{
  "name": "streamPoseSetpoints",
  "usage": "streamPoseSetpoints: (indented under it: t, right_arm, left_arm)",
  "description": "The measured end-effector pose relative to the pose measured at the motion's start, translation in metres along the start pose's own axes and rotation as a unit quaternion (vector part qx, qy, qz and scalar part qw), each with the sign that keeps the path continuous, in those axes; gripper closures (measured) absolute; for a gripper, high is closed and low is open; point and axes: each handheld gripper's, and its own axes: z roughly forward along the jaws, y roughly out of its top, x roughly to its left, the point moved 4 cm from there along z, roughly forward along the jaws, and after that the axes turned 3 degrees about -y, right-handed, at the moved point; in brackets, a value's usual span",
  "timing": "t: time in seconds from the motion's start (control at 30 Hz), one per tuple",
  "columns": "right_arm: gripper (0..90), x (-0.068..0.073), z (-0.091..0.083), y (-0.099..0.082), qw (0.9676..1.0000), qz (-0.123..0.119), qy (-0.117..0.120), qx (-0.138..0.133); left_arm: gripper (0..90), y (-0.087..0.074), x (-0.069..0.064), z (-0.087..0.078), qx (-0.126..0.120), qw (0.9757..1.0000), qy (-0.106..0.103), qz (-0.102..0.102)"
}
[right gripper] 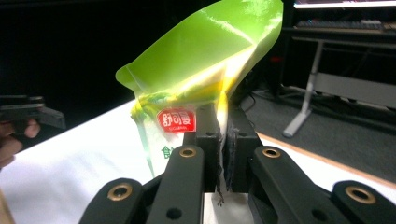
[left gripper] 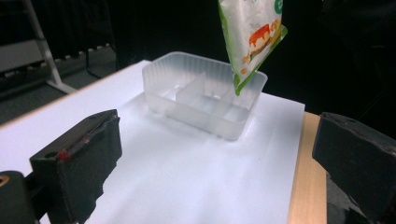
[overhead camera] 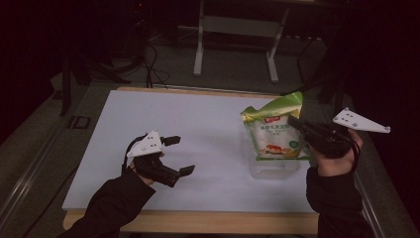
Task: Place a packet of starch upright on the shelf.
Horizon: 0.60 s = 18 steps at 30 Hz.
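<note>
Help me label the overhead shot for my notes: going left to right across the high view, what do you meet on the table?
left gripper, open over the white sheet → green-and-white food pouch, hanging over the clear plastic tray → right gripper, shut on the pouch's edge

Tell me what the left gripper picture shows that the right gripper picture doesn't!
Left gripper view alone: the clear plastic tray with dividers inside, and the bag's bottom corner hanging above its far end. Right gripper view alone: the bag's green top and its red label, with the right gripper shut on the bag's edge. Both share the green and white bag and the white table sheet.
</note>
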Motion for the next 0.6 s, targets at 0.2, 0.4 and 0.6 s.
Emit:
streamPoseSetpoints:
  t: [0.2,0.4,0.6]
  right_arm:
    - [86.3,-0.012,0.010,-0.022,0.9996,0.019,-0.006,0.020]
    - [86.3,-0.015,0.024,-0.045,0.9984,0.042,-0.002,0.038]
    - [86.3,-0.020,0.032,-0.070,0.9961,0.064,-0.001,0.061]
  left_arm:
    - [2.0,-0.016,0.003,0.000,-0.003,0.9998,0.006,-0.019]
    - [2.0,-0.025,0.006,0.001,0.000,0.9997,0.010,-0.022]
    - [2.0,-0.033,0.008,0.004,0.006,0.9995,0.012,-0.027]
